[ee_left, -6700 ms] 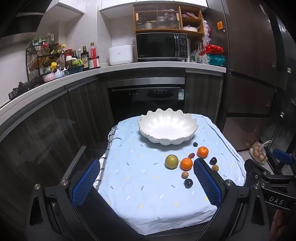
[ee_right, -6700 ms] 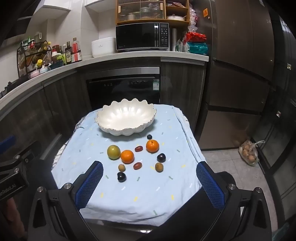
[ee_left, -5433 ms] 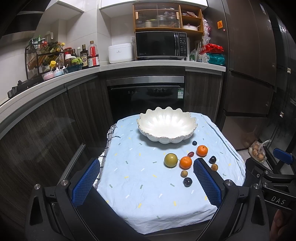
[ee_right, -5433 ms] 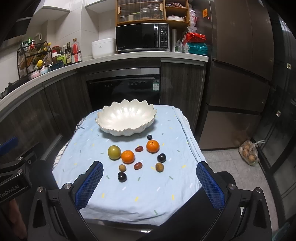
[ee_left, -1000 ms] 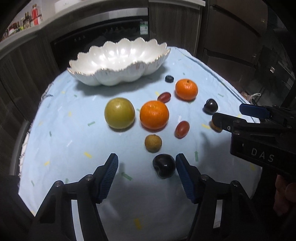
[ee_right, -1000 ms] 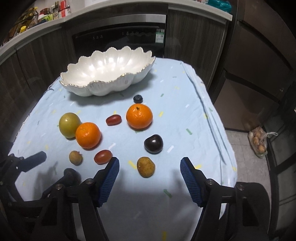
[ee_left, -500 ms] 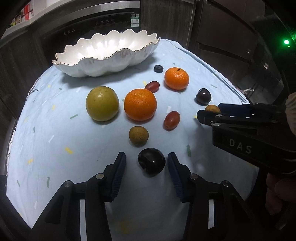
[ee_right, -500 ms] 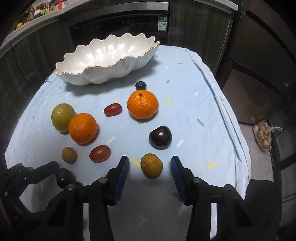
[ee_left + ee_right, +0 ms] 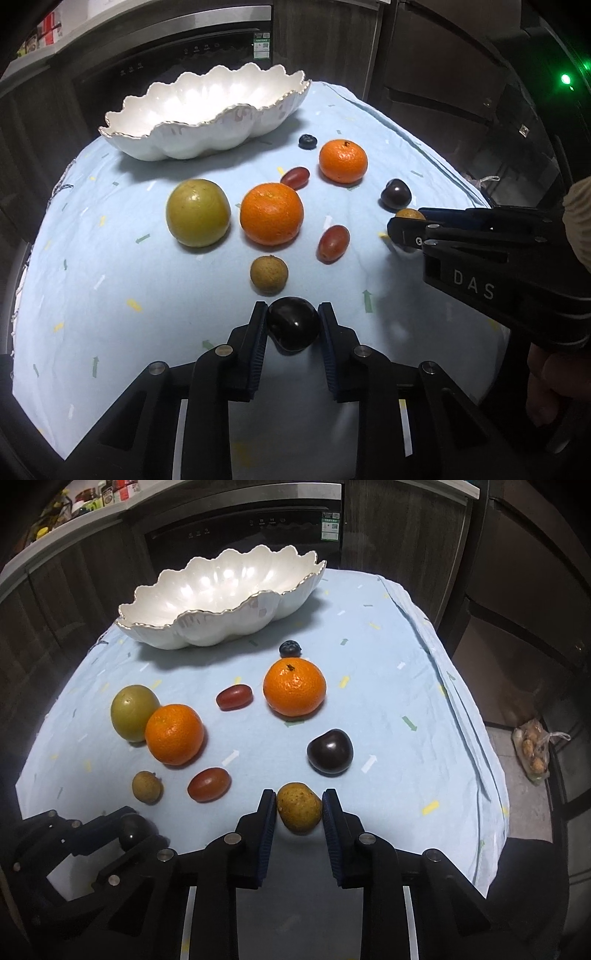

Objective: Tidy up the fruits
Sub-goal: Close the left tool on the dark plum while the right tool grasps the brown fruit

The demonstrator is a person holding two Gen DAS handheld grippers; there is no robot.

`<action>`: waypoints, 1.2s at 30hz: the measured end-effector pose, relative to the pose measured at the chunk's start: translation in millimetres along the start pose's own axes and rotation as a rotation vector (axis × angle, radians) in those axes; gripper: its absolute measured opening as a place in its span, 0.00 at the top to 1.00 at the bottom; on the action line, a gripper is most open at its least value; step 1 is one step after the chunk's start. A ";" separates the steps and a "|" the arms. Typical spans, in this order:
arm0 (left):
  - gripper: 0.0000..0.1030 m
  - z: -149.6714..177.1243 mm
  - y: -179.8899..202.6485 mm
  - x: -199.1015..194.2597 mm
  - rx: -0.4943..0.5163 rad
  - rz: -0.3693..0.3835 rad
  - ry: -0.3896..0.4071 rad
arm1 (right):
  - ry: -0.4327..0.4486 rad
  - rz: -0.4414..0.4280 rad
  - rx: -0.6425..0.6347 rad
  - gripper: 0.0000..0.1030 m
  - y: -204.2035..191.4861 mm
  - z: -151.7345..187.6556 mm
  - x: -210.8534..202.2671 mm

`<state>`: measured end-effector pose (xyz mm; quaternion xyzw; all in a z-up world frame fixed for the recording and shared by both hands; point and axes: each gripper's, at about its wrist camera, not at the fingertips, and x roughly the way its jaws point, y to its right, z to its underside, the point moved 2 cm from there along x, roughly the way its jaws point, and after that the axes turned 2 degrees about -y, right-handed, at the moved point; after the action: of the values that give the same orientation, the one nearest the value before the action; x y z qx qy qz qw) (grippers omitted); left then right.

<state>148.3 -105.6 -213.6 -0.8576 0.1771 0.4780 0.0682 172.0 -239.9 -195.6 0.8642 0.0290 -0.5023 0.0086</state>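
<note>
Wrist views | our left gripper (image 9: 293, 325) clamps dark plum (image 9: 293, 328) | right gripper (image 9: 299, 810) clamps brown fruit (image 9: 299, 806) | bowl (image 9: 236, 627) empty, all fruit remains.

A: The scalloped white bowl (image 9: 221, 594) looks like glazed ceramic, pearly and glossy, with a thin metallic gilt rim; the pale blue confetti-print tablecloth (image 9: 388, 709) is matt woven cloth, faintly creased toward its right edge.

B: Agreed; the two oranges (image 9: 294, 687) have a dimpled, slightly shiny peel; the dark plum (image 9: 293, 328) is smooth and mirror-glossy; the small brown speckled fruit (image 9: 299, 806) looks rough and dull.

A: The round green fruit (image 9: 198, 212) is smooth with a soft sheen; the black gripper frames (image 9: 498, 258) look like matt plastic with bright metal screws; their blue finger pads (image 9: 266, 834) are ribbed and rubbery.

B: The cabinet fronts (image 9: 399, 528) read as dark wood grain, satin.
</note>
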 end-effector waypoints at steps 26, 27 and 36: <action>0.73 -30.1 -39.5 -48.2 -0.054 -0.100 0.092 | 0.067 -0.026 -0.052 0.74 -17.8 -14.6 -35.4; 0.73 -31.5 -40.9 -49.5 -0.057 -0.100 0.094 | 0.072 -0.029 -0.054 0.74 -19.2 -17.9 -37.2; 0.73 -55.6 -56.6 -61.4 -0.070 -0.128 0.127 | 0.117 -0.042 -0.075 0.74 -29.7 -48.9 -46.7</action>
<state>184.0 -54.4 -135.1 -0.8976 0.1094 0.4232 0.0572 189.6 -210.1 -130.4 0.8904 0.0663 -0.4494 0.0286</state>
